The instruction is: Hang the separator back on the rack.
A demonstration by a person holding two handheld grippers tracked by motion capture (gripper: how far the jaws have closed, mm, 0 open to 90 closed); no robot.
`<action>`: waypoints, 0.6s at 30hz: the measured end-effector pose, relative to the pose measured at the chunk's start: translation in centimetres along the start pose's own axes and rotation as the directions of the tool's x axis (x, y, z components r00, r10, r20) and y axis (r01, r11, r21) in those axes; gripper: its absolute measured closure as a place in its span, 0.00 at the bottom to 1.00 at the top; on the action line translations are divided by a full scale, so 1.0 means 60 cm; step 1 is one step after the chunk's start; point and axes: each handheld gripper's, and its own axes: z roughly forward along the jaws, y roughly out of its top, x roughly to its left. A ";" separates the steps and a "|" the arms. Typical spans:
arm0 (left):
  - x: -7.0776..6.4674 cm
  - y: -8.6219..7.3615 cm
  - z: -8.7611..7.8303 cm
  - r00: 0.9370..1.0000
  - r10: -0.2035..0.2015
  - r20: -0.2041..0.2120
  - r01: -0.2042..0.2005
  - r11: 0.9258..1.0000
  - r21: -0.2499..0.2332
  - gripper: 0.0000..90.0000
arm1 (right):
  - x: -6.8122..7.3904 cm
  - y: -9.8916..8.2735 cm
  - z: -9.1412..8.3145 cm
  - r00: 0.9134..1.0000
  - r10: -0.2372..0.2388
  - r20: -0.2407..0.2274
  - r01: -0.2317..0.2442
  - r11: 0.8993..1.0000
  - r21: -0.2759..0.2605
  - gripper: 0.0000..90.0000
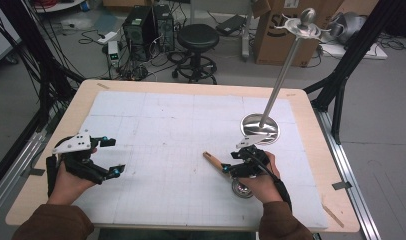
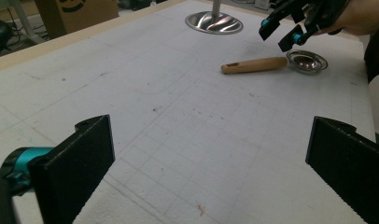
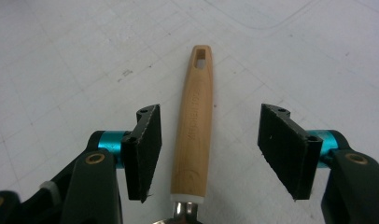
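Strainer [image 2: 307, 61] with a wooden handle [image 3: 195, 126] lies on the desk [image 1: 156, 150] at near right, light, stiff, bowl-heavy; best grasped mid-handle. Right tongs [image 3: 211, 154] straddle the handle, open, not touching. Left tongs [image 2: 211, 158] gape empty.

A tall polished metal stand [image 1: 271, 100] with a round base rises from the white gridded mat [image 1: 156, 130] at far right. Beyond the wooden tabletop [image 1: 81, 95] stand a black round stool [image 1: 197, 37], black computer towers [image 1: 141, 25] and brown cardboard boxes [image 1: 281, 35].

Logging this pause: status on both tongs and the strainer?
Left tongs open, nothing between them. Right tongs open, astride the strainer handle, pads off it. Strainer flat on the mat. Metal stand behind, clear of it.
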 end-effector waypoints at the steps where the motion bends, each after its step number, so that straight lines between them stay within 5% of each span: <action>1: 0.000 0.000 0.000 1.000 0.001 0.000 -0.001 1.000 0.003 0.02 | -0.001 -0.001 0.002 1.000 0.007 0.000 -0.007 1.000 0.008 0.42; 8: 0.001 0.000 0.001 1.000 0.000 0.001 0.000 1.000 0.004 0.02 | 0.003 -0.004 0.016 1.000 0.010 0.004 -0.010 0.995 0.096 0.43; 11: 0.002 0.000 0.002 1.000 -0.001 0.003 0.001 1.000 0.003 0.02 | 0.007 -0.007 0.020 1.000 0.000 0.011 -0.002 0.987 0.162 0.46; 18: 0.002 -0.001 0.003 1.000 -0.003 0.001 0.003 1.000 0.005 0.02 | 0.014 -0.004 0.023 1.000 -0.021 0.015 0.017 0.974 0.227 0.51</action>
